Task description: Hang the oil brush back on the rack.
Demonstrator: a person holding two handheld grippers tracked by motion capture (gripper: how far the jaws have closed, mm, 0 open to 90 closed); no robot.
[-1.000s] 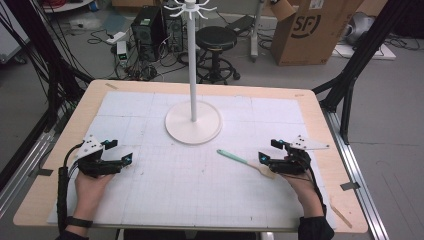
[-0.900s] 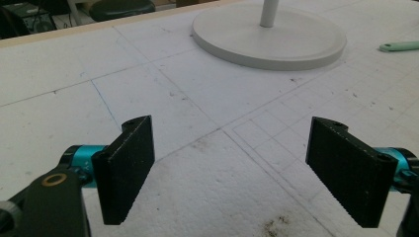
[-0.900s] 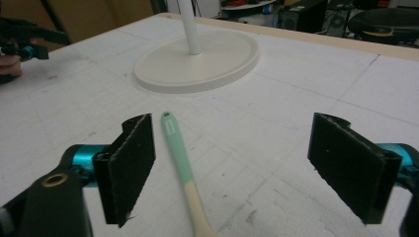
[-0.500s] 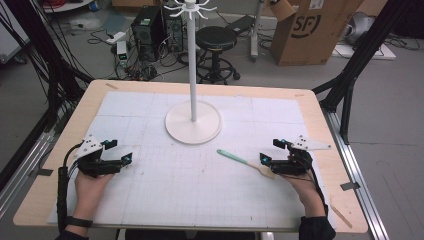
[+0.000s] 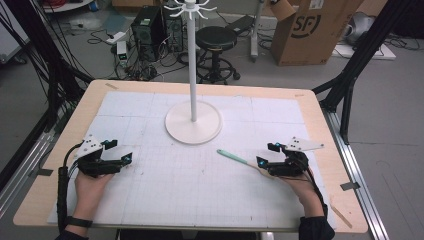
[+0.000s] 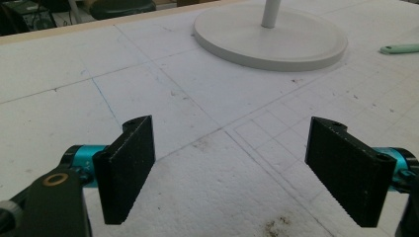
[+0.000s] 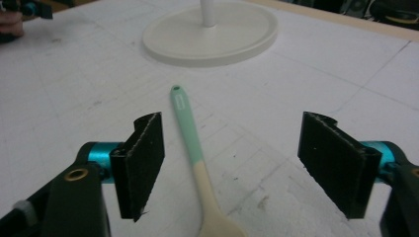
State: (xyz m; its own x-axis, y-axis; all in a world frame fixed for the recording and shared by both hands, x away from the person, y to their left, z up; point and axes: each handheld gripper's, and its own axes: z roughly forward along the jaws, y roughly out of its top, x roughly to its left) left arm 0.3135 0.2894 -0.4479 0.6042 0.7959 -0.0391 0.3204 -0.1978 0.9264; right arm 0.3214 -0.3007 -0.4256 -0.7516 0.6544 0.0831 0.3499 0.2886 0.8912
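Note:
A spoon with a teal handle and a pale wooden bowl lies flat on the white mat, right of centre. My right gripper stands open over its bowl end. In the right gripper view the spoon runs between the wide-apart jaws of the right gripper, touching neither, its bowl at the bottom edge. My left gripper rests open at the mat's left side; in the left gripper view the left gripper holds nothing. A white hook stand rises at the back centre.
The stand's round base lies ahead of the left gripper, with the spoon's handle tip to its right. The same base sits beyond the spoon in the right gripper view. The wooden table edge frames the mat.

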